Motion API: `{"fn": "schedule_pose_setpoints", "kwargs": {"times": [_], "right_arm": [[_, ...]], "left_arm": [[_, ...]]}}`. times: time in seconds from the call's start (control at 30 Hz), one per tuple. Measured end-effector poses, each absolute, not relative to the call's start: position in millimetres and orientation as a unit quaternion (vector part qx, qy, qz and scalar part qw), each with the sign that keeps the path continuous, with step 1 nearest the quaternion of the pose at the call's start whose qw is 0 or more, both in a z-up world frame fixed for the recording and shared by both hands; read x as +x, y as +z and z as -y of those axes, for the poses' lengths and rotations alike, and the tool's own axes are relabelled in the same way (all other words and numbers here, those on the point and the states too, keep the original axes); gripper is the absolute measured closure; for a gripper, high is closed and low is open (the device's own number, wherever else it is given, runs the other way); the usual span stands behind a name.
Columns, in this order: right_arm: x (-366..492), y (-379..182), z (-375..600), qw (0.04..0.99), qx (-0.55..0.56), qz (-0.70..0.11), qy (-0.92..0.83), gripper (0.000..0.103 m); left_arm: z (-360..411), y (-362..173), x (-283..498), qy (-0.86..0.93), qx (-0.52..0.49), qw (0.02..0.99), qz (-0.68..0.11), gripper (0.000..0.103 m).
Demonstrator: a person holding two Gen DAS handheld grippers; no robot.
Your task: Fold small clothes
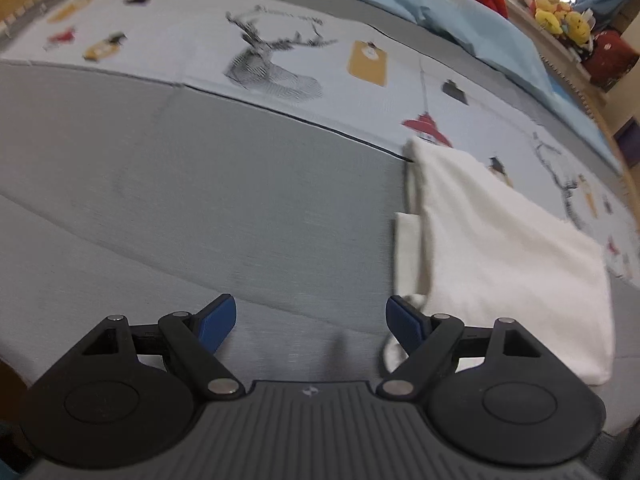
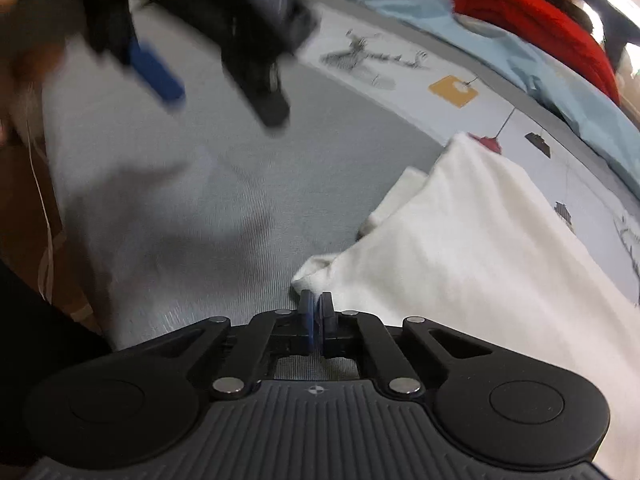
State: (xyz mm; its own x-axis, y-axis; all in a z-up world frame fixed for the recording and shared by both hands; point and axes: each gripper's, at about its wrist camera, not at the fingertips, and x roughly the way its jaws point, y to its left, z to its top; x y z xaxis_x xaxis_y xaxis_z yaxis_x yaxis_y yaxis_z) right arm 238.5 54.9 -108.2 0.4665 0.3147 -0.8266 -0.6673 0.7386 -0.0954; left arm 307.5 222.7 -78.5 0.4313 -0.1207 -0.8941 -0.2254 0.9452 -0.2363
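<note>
1. White cloth is the thing being folded: a small white garment (image 2: 472, 248) lies flat on a grey bedspread (image 2: 224, 208), filling the lower right of the right wrist view and the right side of the left wrist view (image 1: 508, 256).
2. Its long axis runs diagonally in the right wrist view, from a far corner at upper centre-right, beside a red lamp print (image 2: 489, 143), down to the bottom right edge. A smaller flap, perhaps a sleeve, sticks out on its left side toward the grey cloth.
3. Its near left corner is bunched and points toward the lower centre of the right wrist view, just at the tips of the right gripper (image 2: 316, 307).
4. That gripper's jaws are closed together at this corner. Whether cloth is actually pinched between the pads cannot be told; the corner seems to touch the tips.
5. In its own view the left gripper (image 1: 310, 322) stands wide with nothing between the jaws, low over the bedspread, its right finger (image 1: 404, 322) just beside the garment's near left edge. It also shows blurred at the upper left of the right wrist view.
6. Judged step: taking hold of the near edge to start a fold.
7. Next move calls for the left gripper to close on the edge beside it, then both to lift and carry that edge across evenly.
</note>
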Motion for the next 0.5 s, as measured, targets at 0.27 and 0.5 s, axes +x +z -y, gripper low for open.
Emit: {"fn": "schedule_pose_setpoints", "kwargs": {"times": [0.27,0.5], "right_arm": [[233.6,-56.8,-18.7,0.861,-0.134,-0.378,0.312,0.103],[234.6,-53.5,3.6,0.847,-0.135,-0.399,0.325,0.103]], "left_arm": [[-195.6,-101.2,354.8,-0.043,-0.276,0.786,-0.551,0.016],[-189.9,-121.3,397.9,-0.017,-0.315,0.772,-0.552,0.016]]}}
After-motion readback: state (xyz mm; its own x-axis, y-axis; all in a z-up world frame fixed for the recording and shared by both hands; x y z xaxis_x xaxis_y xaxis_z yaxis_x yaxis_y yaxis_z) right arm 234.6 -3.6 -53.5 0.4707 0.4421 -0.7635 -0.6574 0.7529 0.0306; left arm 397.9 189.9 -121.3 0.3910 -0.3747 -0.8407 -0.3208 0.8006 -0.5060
